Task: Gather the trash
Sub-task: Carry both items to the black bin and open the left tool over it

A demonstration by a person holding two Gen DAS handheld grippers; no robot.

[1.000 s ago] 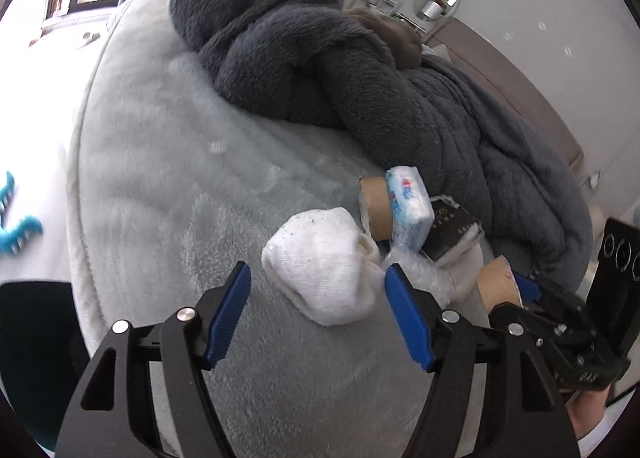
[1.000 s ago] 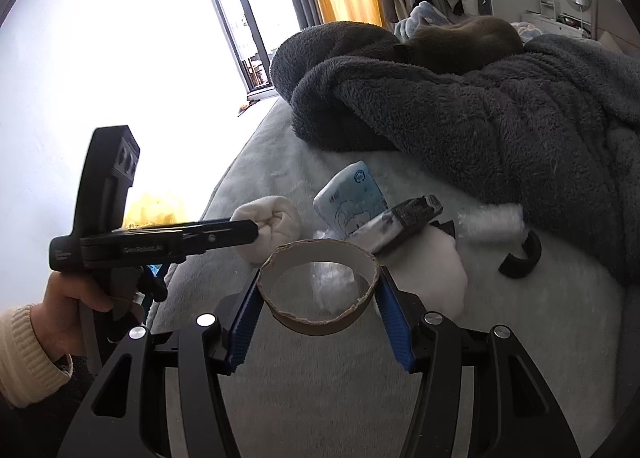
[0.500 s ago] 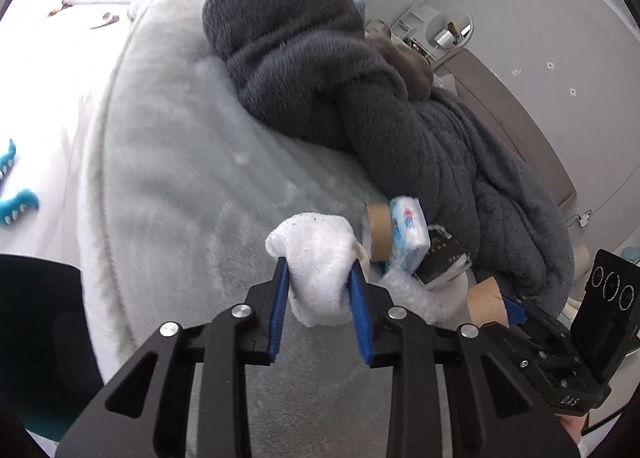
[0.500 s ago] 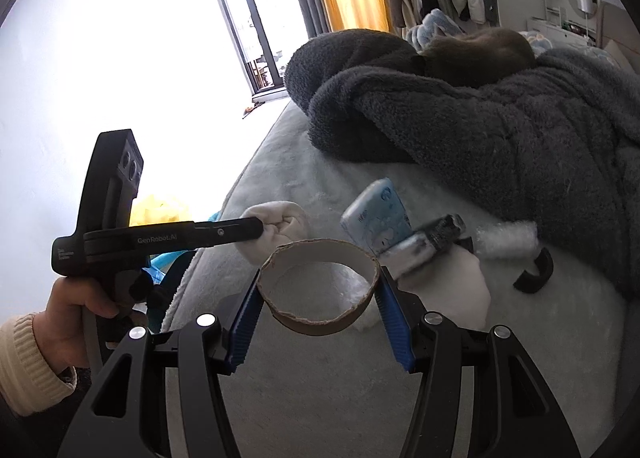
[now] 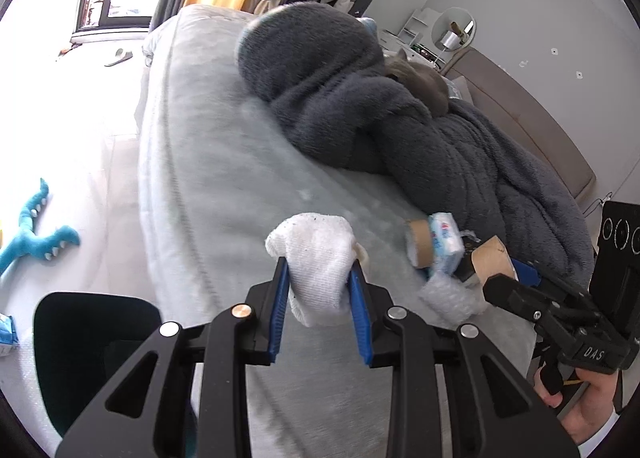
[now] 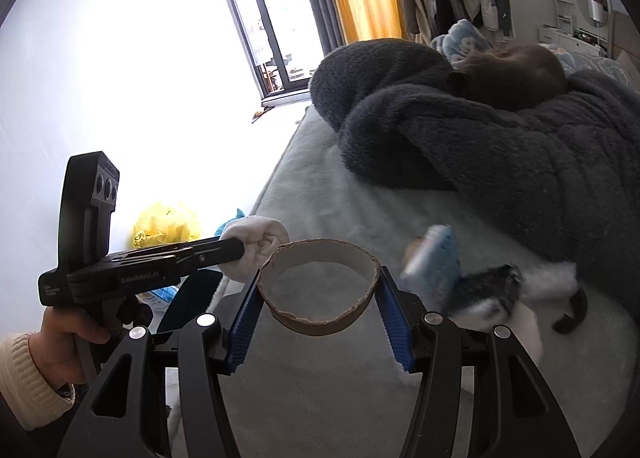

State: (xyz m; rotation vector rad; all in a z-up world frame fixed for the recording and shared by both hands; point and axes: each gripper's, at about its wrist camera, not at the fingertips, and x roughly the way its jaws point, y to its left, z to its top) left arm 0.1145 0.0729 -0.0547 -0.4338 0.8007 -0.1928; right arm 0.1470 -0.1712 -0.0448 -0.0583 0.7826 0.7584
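Left tongs (image 5: pixel 320 290) hide the white wad's (image 5: pixel 316 254) lower half; blurred packet (image 6: pixel 434 266).

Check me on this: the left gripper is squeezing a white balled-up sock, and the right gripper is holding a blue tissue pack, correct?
Not quite. The right gripper holds a cardboard ring, as the right wrist view shows; the blue tissue pack lies on the bed. The left gripper does squeeze the white sock.

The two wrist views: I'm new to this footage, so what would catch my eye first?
In the left view, the left tool pinches a white wad of cloth above the pale grey bed cover. In the right view, the right tool clamps a cardboard ring by its sides. Behind both, a dark grey fleece blanket lies heaped across the bed.
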